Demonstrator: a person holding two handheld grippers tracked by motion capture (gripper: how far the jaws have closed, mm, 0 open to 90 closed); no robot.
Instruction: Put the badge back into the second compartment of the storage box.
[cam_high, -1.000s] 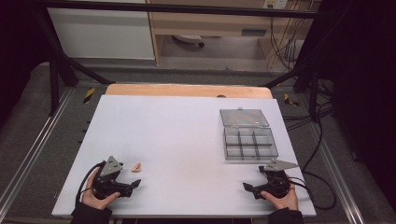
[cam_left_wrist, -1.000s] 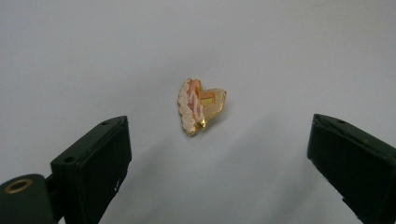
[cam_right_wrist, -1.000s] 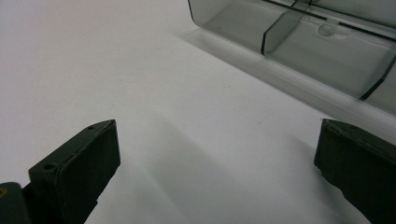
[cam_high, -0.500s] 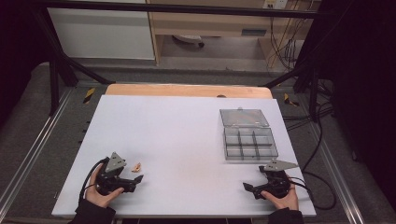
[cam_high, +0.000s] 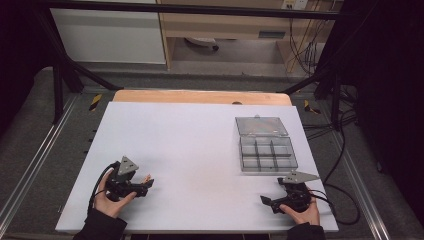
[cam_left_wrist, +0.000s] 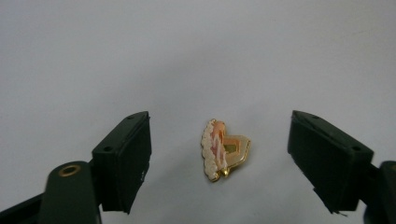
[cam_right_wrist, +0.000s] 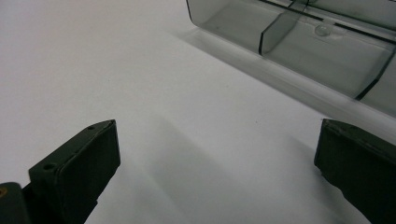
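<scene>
- High view: white table top (cam_high: 200, 150) with a wooden strip along its far edge, dark floor and rails on both sides.
- Near the left front corner, left gripper (cam_high: 145, 184) held in a hand (cam_high: 107, 202), jaws pointing right, grey three-cornered plate on top, cable looping behind.
- Just at its jaw tips, a small pinkish charm (cam_high: 146, 177) lying on the table; too small here to make out in detail.
- Near the right front corner, right gripper (cam_high: 267, 202) held in the other hand (cam_high: 300, 212), jaws pointing left, cable trailing off the table's right edge.
- Just beyond the right gripper, clear compartment box (cam_high: 267, 154) with its lid (cam_high: 261, 126) laid open toward the far side; well apart from the charm.
- Left gripper view: jaws spread wide, nothing gripped; charm (cam_left_wrist: 224, 149) flat on the white surface between the two pads, touching neither, slightly closer to the left-hand pad.
- Gold-edged, with a pink part and a scalloped pale rim.
- Right gripper view: jaws spread wide over bare white table, nothing between them.
- Beyond them, toward the upper right, the near wall of the clear box (cam_right_wrist: 299, 51) with dividers inside.
</scene>
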